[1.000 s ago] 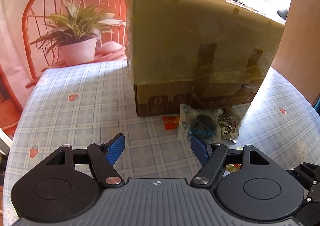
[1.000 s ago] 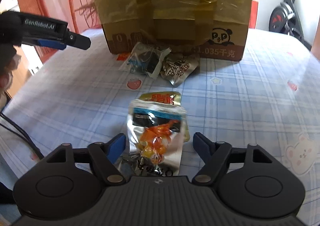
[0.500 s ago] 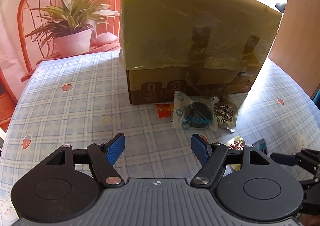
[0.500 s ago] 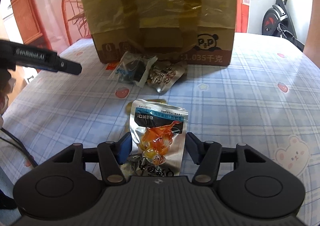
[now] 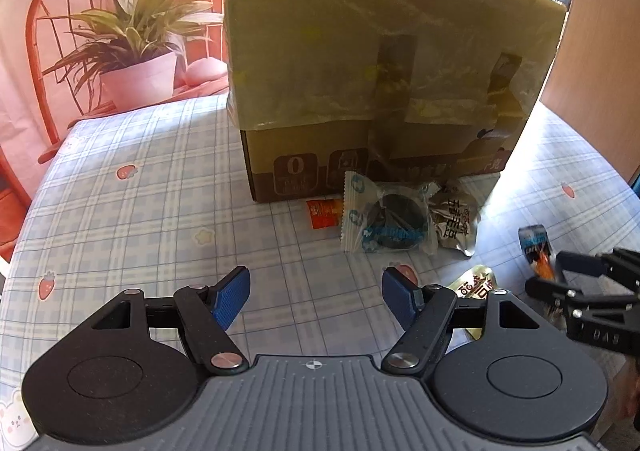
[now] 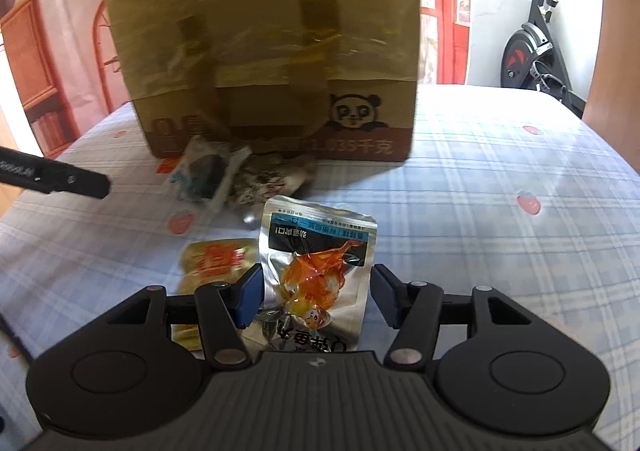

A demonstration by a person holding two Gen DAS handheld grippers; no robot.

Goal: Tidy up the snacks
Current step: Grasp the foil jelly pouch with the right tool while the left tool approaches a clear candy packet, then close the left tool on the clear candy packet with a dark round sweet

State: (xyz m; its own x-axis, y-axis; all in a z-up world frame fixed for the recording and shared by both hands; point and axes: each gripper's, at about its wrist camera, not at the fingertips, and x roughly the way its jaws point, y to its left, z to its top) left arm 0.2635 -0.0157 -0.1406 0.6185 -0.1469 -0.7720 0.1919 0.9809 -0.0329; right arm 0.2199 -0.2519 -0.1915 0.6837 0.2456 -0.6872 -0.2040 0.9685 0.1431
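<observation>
Left wrist view: the left hand-held gripper (image 5: 316,297) hangs over the checked desk (image 5: 140,211) with its blue pads wide apart and nothing between them. Ahead stands a taped cardboard box (image 5: 384,83). At its foot lie a clear-wrapped dark cookie (image 5: 386,221), a small red packet (image 5: 324,213) just left of it, and a silver packet (image 5: 456,225) touching its right side. A gold packet (image 5: 476,287) lies near the right pad. At the far right the right hand-held gripper (image 5: 560,275) holds a silver pouch (image 5: 534,245) above the desk. A potted plant (image 5: 136,51) sits behind on the left.

Right wrist view: the right hand-held gripper (image 6: 316,297) stands about half open, and the silver pouch (image 6: 316,275) with an orange picture sits between its pads. The left pad touches the pouch's edge; at the right pad a narrow gap seems to show, so I cannot tell how firm the grip is. The gold packet (image 6: 214,263) lies on the desk (image 6: 500,231) just left of the pouch. The cookie (image 6: 204,173) and silver packet (image 6: 272,181) lie blurred before the box (image 6: 272,59). The left gripper's tip (image 6: 56,175) reaches in from the left.
</observation>
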